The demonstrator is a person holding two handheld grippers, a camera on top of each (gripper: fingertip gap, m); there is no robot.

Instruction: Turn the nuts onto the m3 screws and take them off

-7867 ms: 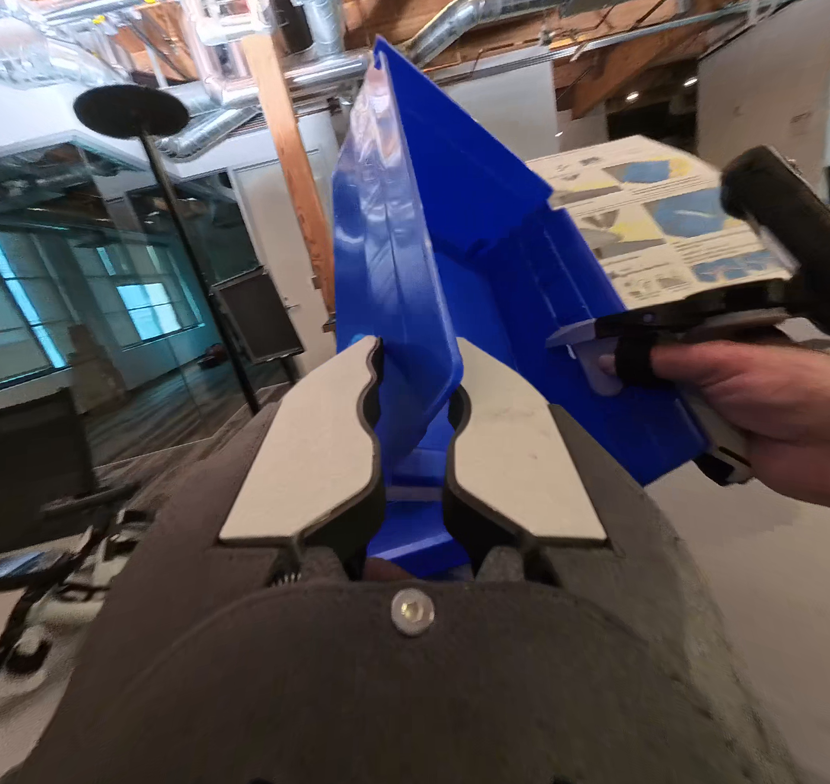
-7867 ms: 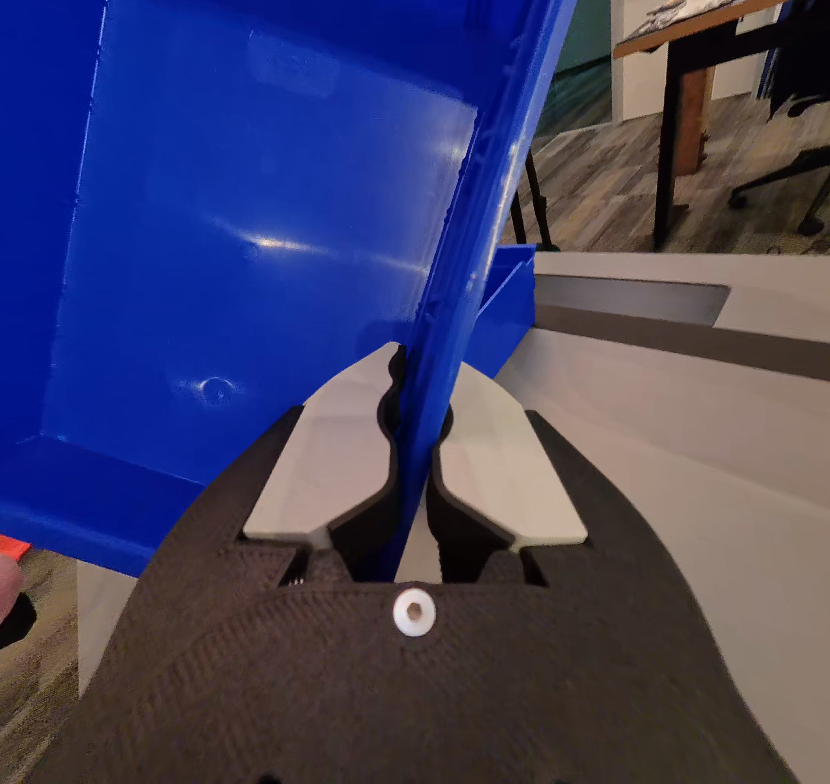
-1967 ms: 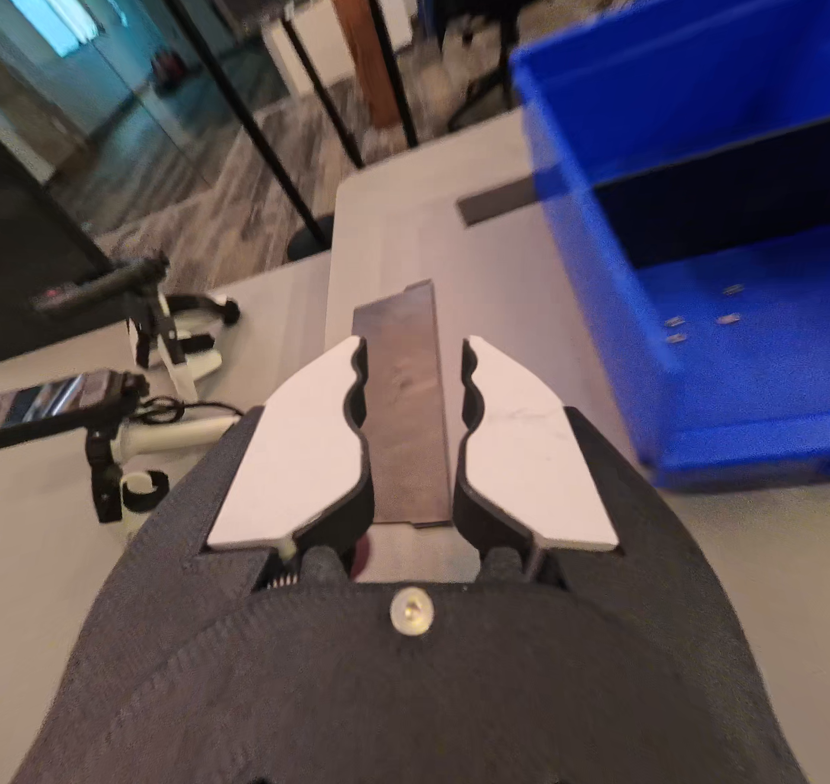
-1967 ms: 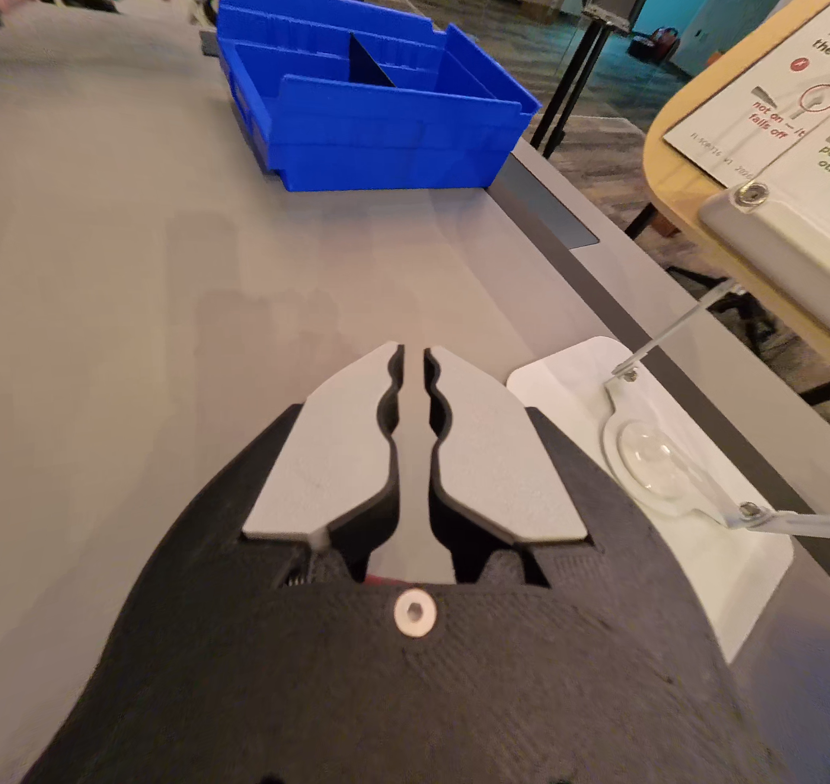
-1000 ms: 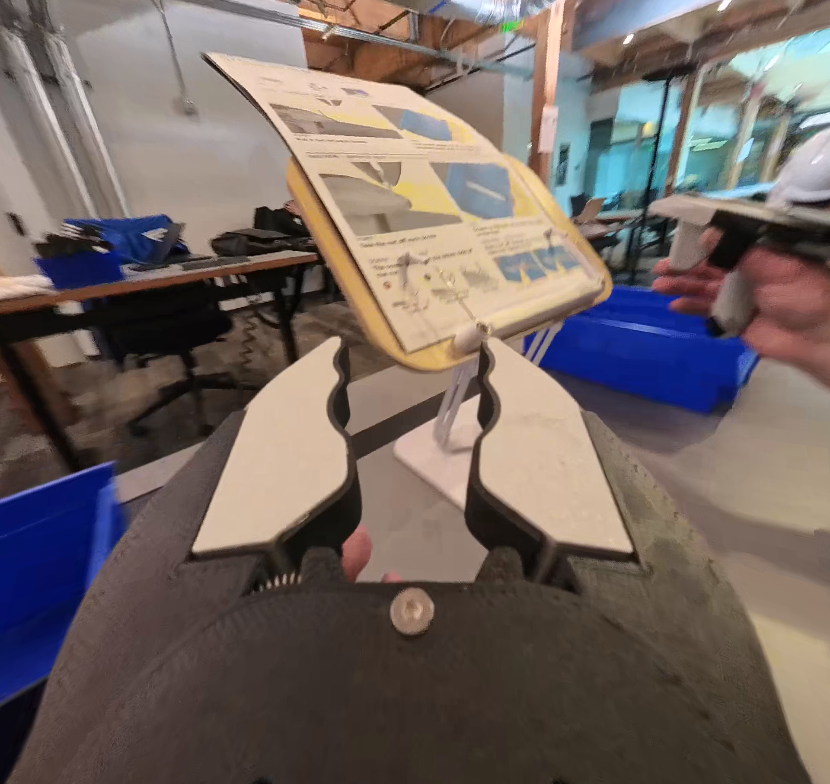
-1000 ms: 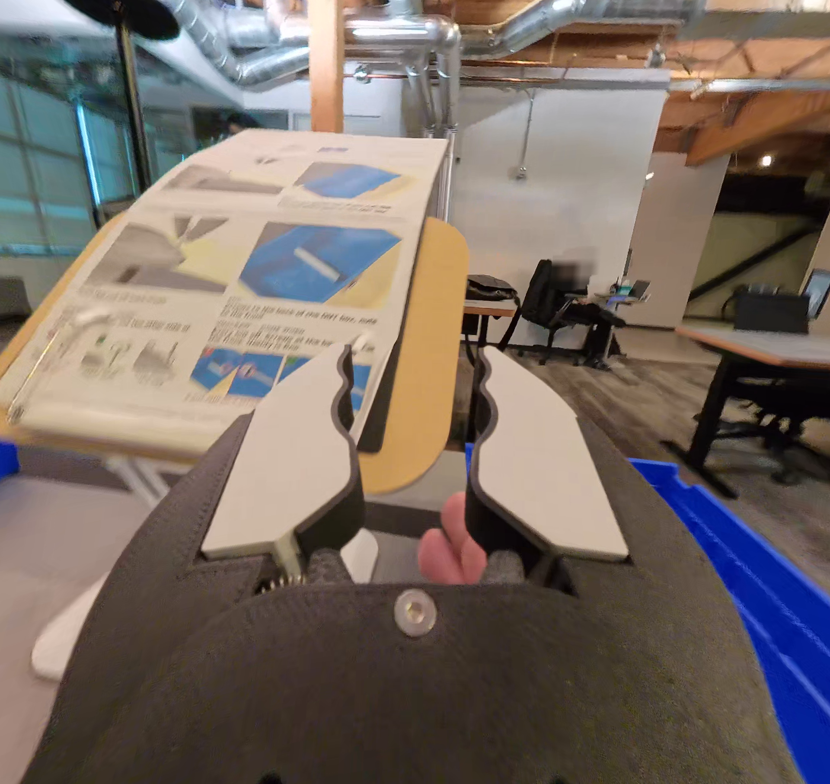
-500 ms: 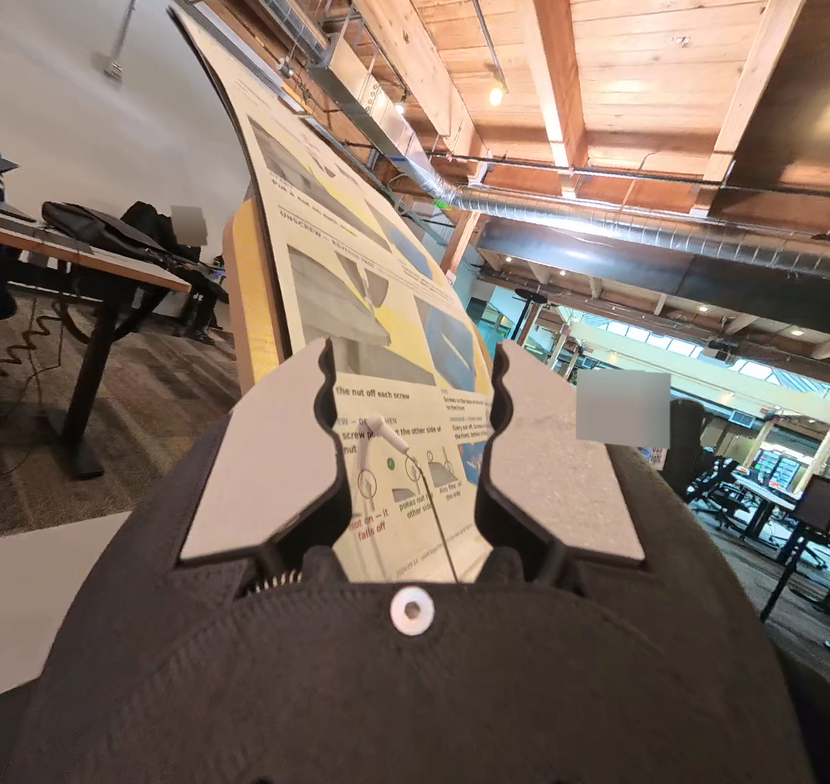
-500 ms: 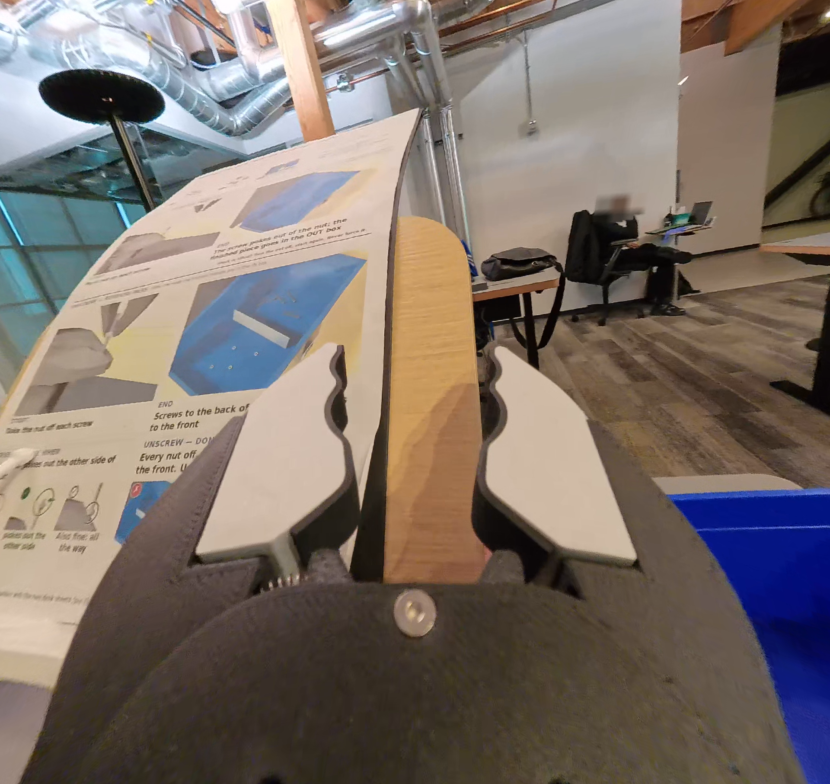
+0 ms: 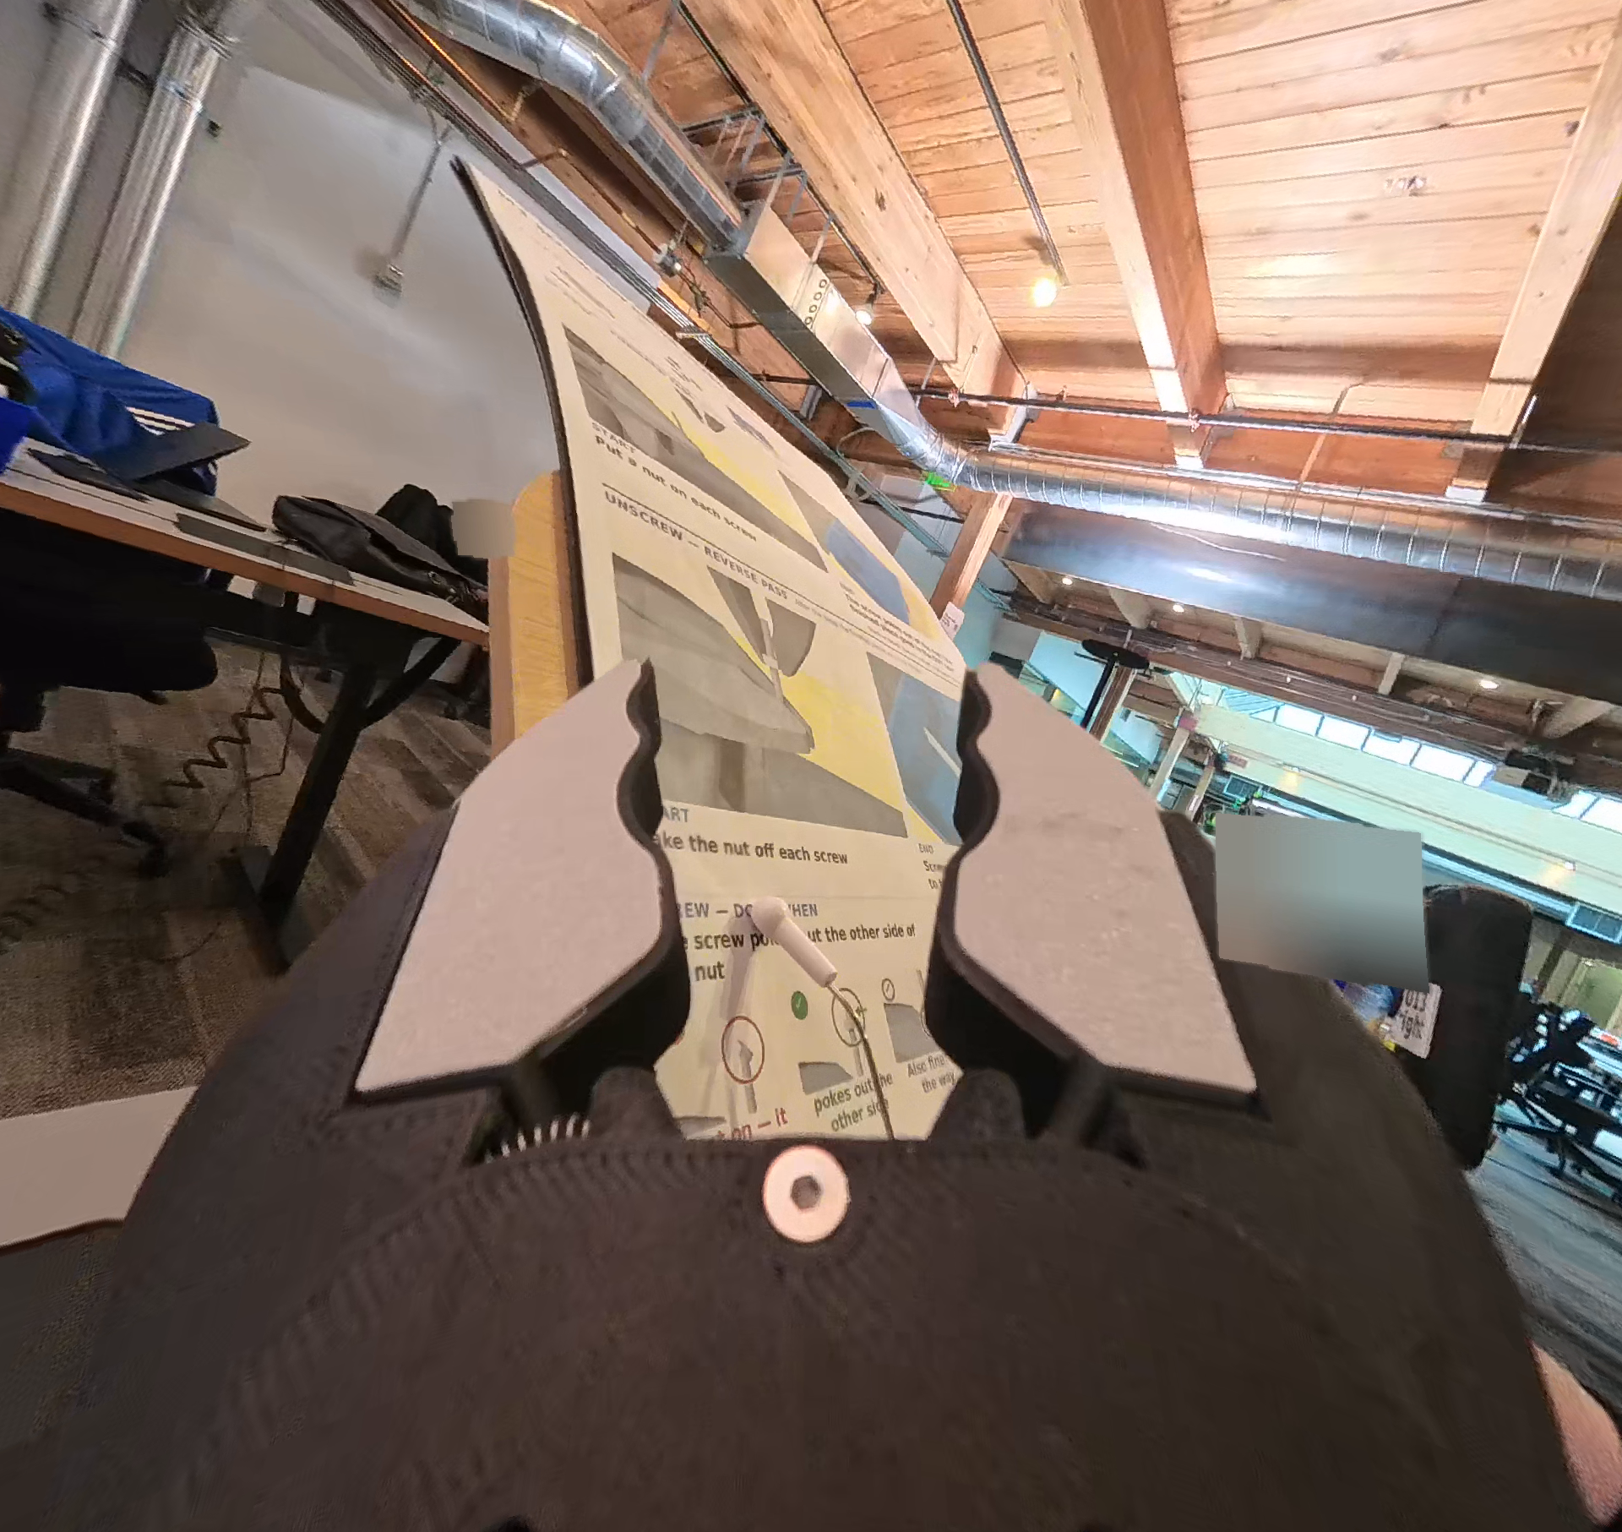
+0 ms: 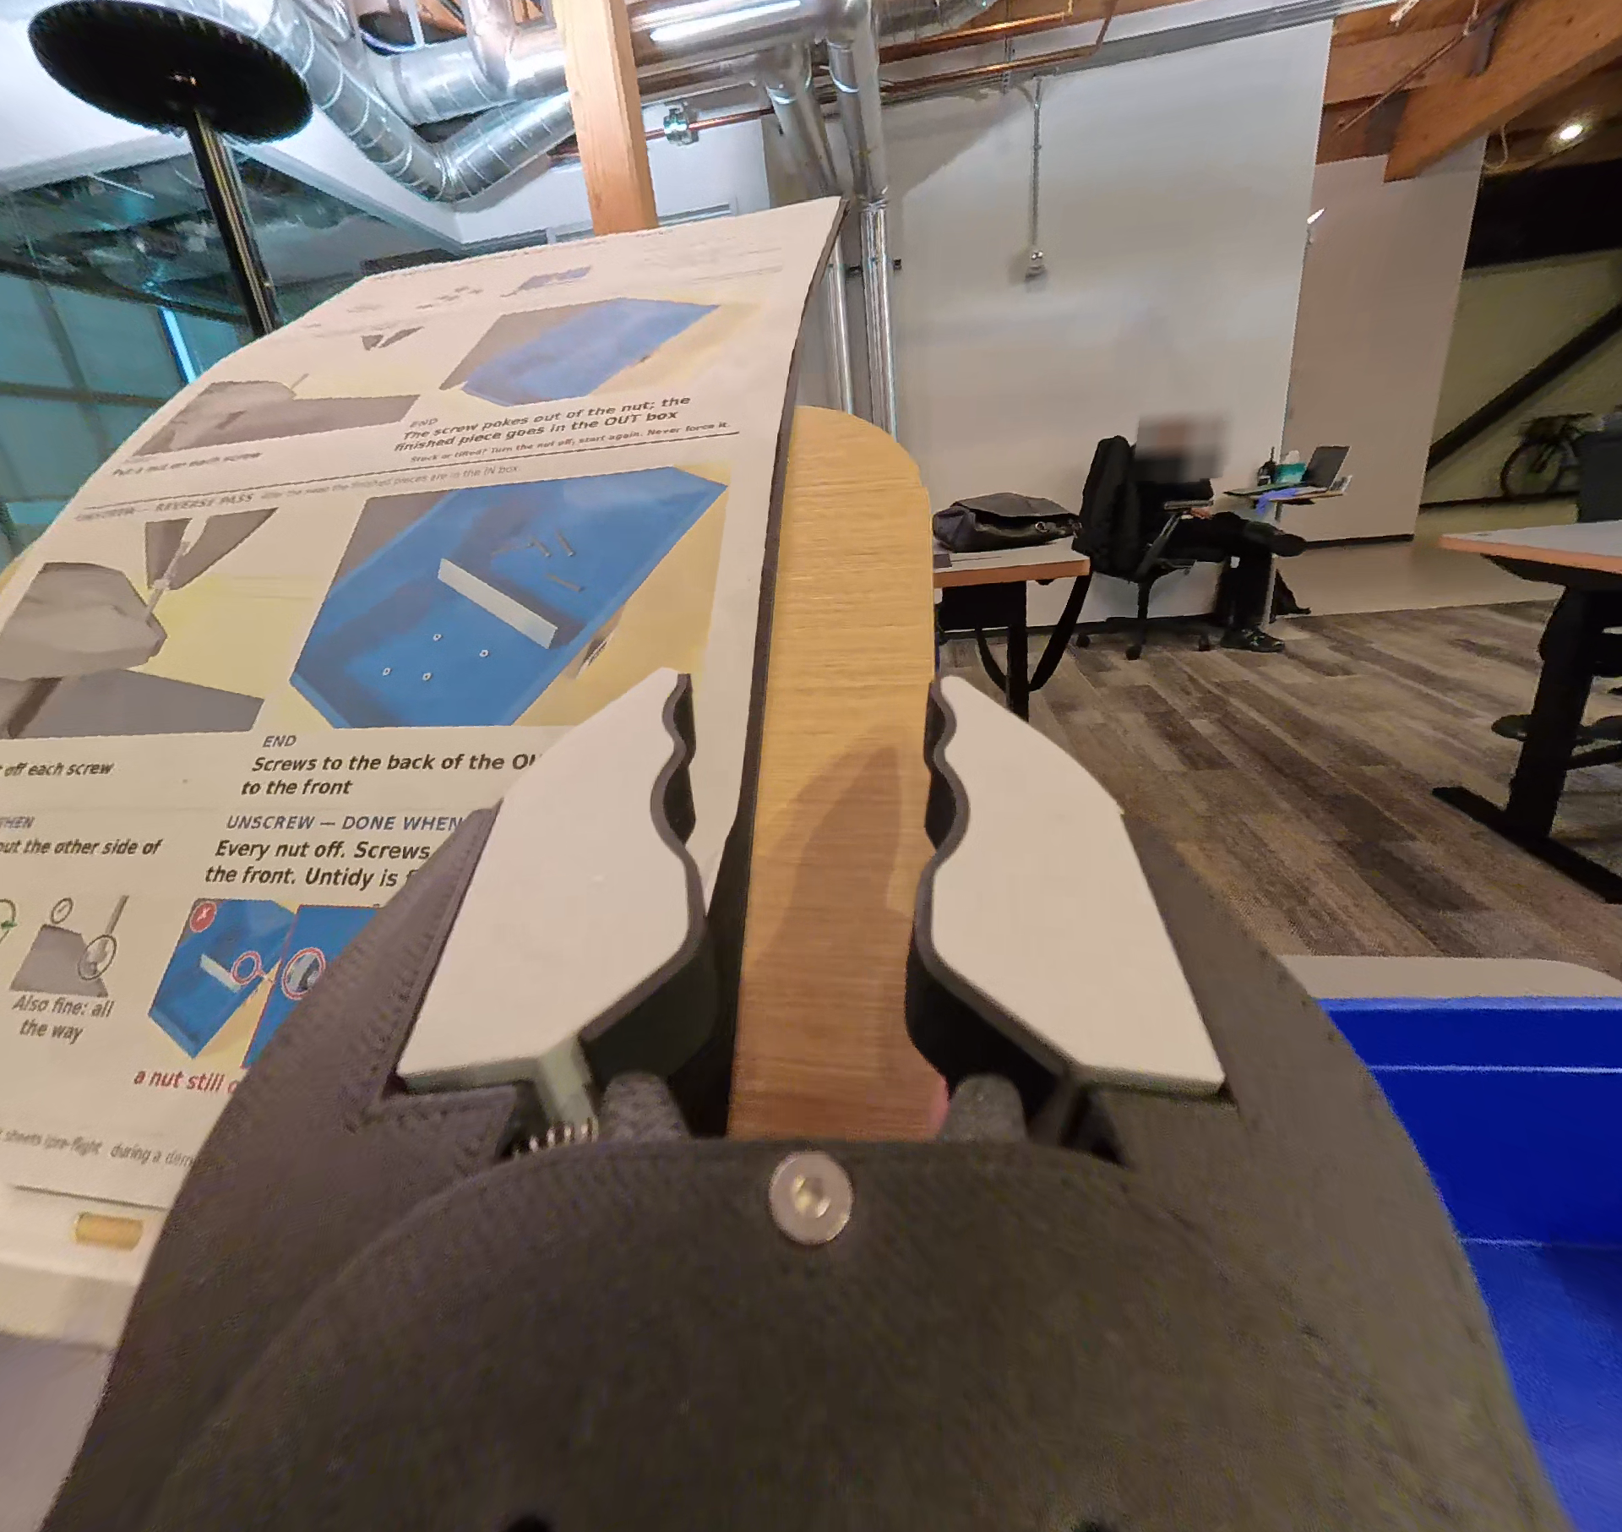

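No nuts or screws show in either view. Both grippers point up at an instruction sheet [image 10: 439, 612] clipped to a tilted wooden board [image 10: 843, 787]. My left gripper [image 9: 807, 682] is open and empty, and the sheet [image 9: 772, 744] fills the gap between its fingers. A white clip arm [image 9: 790, 937] lies on the sheet there. My right gripper [image 10: 807, 686] is open and empty, its fingers standing either side of the board's right edge without touching it. A blue bin [image 10: 1448, 1139] sits at the lower right of the right wrist view.
A corner of the grey table [image 9: 53, 1165] shows at lower left. Desks [image 9: 219, 559] and office chairs stand on the floor behind, with a seated person [image 10: 1211, 524] far off. A black lamp stand [image 10: 175, 68] rises at upper left.
Both grippers let go of the blue bin, swung up from the table to the sheet stand and opened wider. In the last half second they only edged closer to the board.
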